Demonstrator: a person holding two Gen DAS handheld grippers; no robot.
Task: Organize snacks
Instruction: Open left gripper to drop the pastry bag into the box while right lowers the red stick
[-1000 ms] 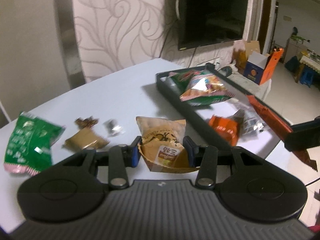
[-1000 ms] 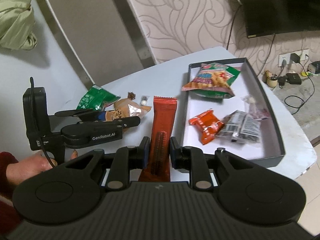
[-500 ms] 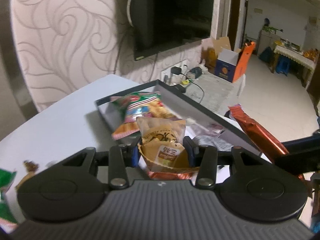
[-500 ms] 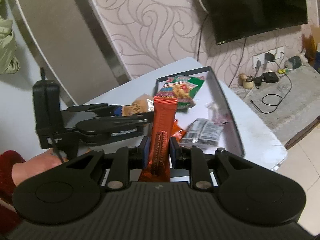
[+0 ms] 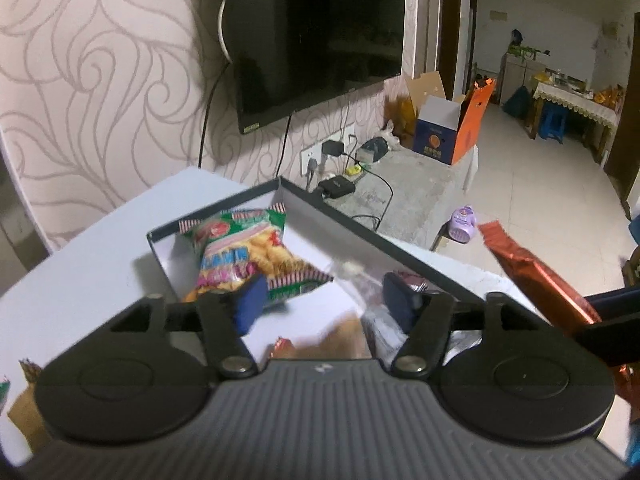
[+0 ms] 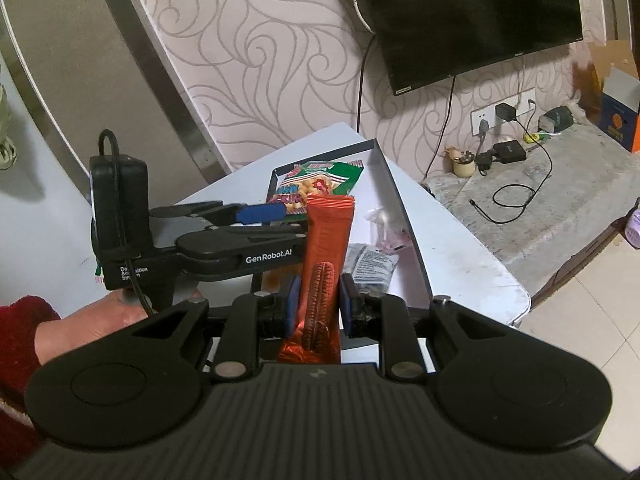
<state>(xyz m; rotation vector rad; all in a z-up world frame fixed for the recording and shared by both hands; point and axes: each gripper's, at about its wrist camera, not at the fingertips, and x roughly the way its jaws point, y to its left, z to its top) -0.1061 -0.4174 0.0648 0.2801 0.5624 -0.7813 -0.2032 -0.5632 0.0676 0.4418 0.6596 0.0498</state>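
My left gripper (image 5: 324, 304) is open above the dark shallow box (image 5: 344, 222). The tan snack packet (image 5: 340, 340) is a blur just below its pads, loose and falling into the box. A green and red chips bag (image 5: 244, 256) lies at the box's far end. My right gripper (image 6: 318, 304) is shut on a long orange-red snack bar (image 6: 326, 248), held upright over the box's near end (image 6: 396, 200). The bar also shows in the left wrist view (image 5: 536, 280). The left gripper (image 6: 260, 213) shows side-on in the right wrist view.
A silver packet (image 6: 370, 266) and a clear pink packet (image 6: 384, 226) lie in the box. A tan packet (image 5: 24, 420) stays on the white table (image 5: 92, 248) at left. The table edge drops to the floor at right. A TV (image 5: 320, 36) hangs on the wall.
My left gripper moved over the box and opened, letting go of the tan packet. My right gripper came closer to the box, still holding the bar.
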